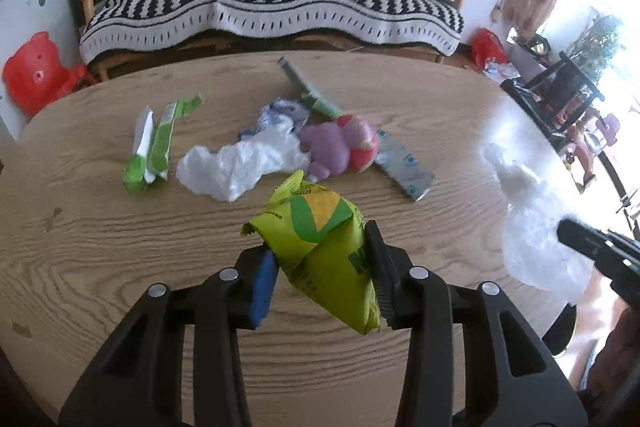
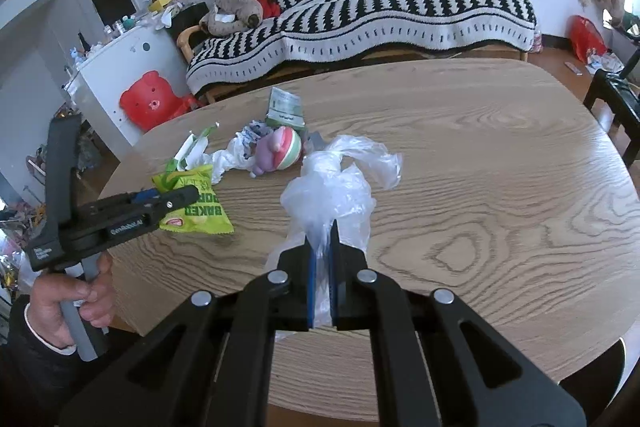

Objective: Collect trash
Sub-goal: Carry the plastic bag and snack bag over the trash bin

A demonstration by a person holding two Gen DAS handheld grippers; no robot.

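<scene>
My left gripper (image 1: 320, 259) is shut on a yellow-green snack wrapper (image 1: 320, 239) and holds it above the wooden table (image 1: 100, 227); it also shows in the right wrist view (image 2: 192, 193) with the wrapper (image 2: 200, 211). My right gripper (image 2: 324, 239) is shut on a clear plastic bag (image 2: 332, 187), which also shows at the right of the left wrist view (image 1: 532, 239). More trash lies mid-table: a crumpled white bag (image 1: 240, 163), green wrappers (image 1: 154, 143), a silver packet (image 1: 404, 163) and a green tube (image 1: 312, 91).
A purple and pink soft toy (image 1: 340, 147) lies among the trash. A striped sofa (image 1: 272, 3) stands behind the table. A red plastic stool (image 1: 36, 75) is at the left, a black chair (image 1: 560, 87) at the right.
</scene>
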